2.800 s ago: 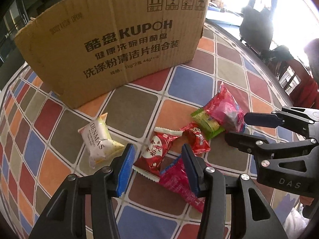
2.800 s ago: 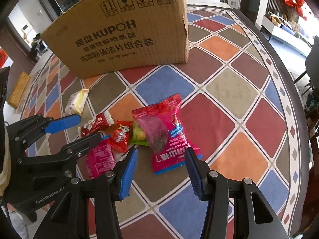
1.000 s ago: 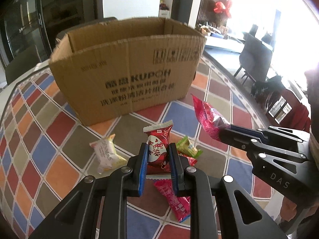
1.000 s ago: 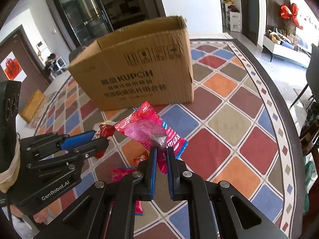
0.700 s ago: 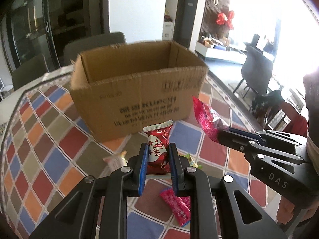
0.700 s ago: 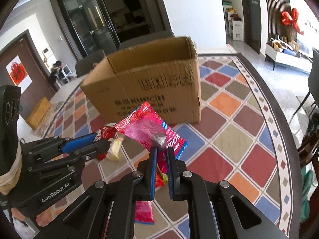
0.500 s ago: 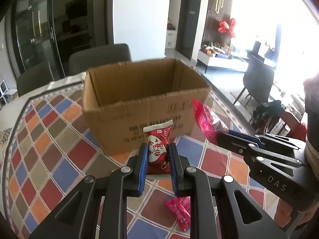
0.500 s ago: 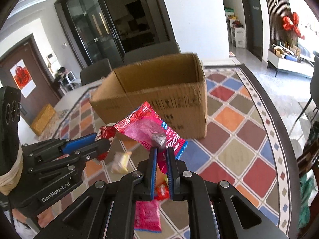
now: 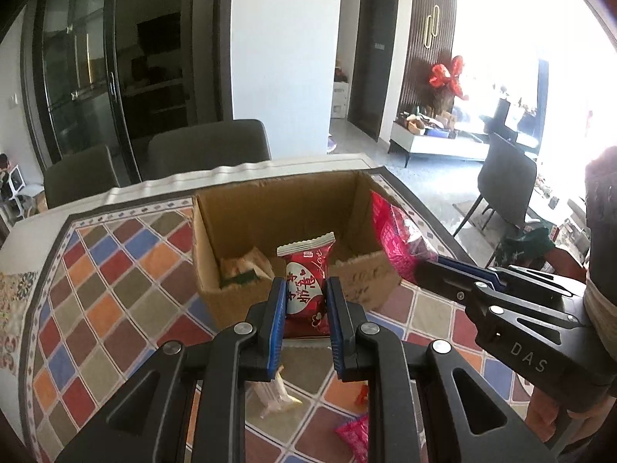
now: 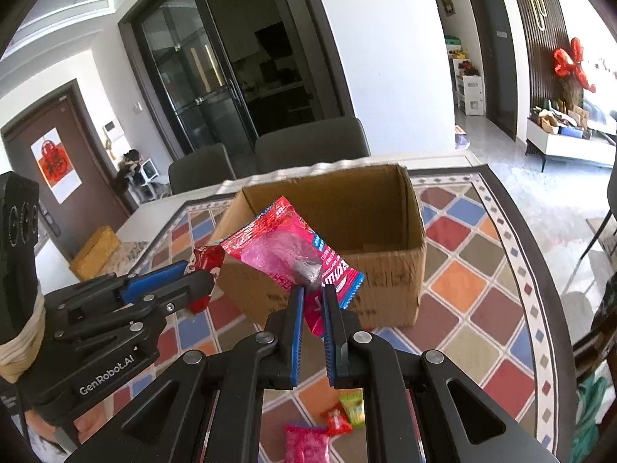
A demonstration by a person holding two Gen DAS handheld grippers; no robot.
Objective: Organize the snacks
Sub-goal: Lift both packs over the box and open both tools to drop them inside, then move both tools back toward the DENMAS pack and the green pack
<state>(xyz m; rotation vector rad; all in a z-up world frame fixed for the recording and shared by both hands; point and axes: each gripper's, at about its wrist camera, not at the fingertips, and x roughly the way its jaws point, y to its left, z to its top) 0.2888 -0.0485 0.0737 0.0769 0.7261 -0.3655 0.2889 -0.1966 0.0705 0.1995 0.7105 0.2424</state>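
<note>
One box (image 9: 362, 281) sits on the table (image 9: 115, 281), with one snack (image 9: 243, 268) inside. The left claw (image 9: 306, 293) pinches one red pack (image 9: 306, 270), and the right claw (image 10: 312, 301) pinches one pink bag (image 10: 285, 247). Both point down, in the air by the box. Three small packs (image 10: 339, 420) lie on the table below.

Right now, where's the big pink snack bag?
The big pink snack bag is clamped in the right gripper, held in the air in front of the open cardboard box, just right of the left gripper's red packet.
</note>
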